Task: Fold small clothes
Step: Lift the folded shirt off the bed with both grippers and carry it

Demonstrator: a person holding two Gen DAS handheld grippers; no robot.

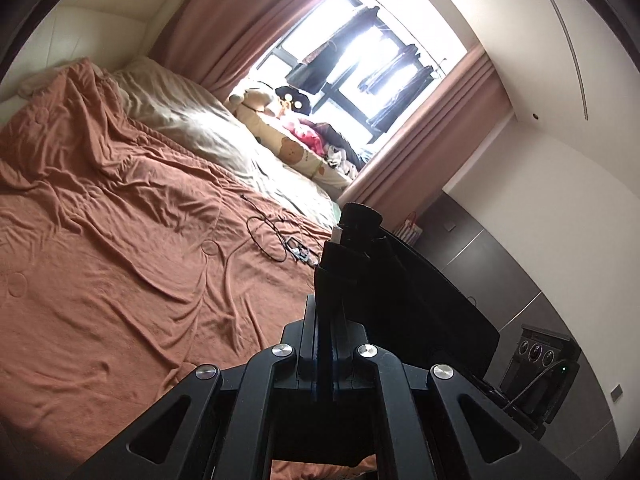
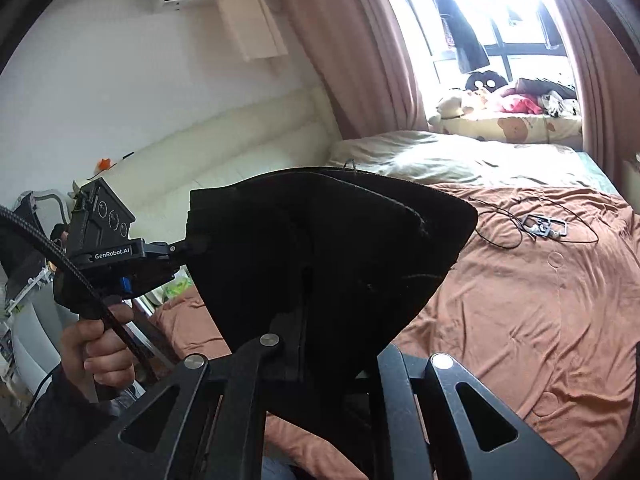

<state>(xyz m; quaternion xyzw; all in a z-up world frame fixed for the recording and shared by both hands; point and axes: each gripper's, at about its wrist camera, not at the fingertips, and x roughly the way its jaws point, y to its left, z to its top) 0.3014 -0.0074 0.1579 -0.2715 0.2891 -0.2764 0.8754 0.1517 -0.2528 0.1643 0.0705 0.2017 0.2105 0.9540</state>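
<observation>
A small black garment (image 2: 328, 248) hangs stretched in the air above the bed, held between both grippers. My left gripper (image 1: 326, 288) is shut on one edge of it; the cloth (image 1: 412, 292) trails off to the right. In the right wrist view the left gripper (image 2: 188, 246) shows at the left, pinching the garment's corner, with the person's hand under it. My right gripper (image 2: 308, 300) is mostly hidden behind the black cloth, its fingers close together on the lower edge.
The bed's rust-orange cover (image 1: 120, 240) lies below, wrinkled. A black cable and a small device (image 2: 540, 226) lie on it. Pale pillows (image 1: 192, 120), stuffed toys and clothes (image 2: 520, 100) sit by the window. The right gripper's body (image 1: 540, 372) shows at the right.
</observation>
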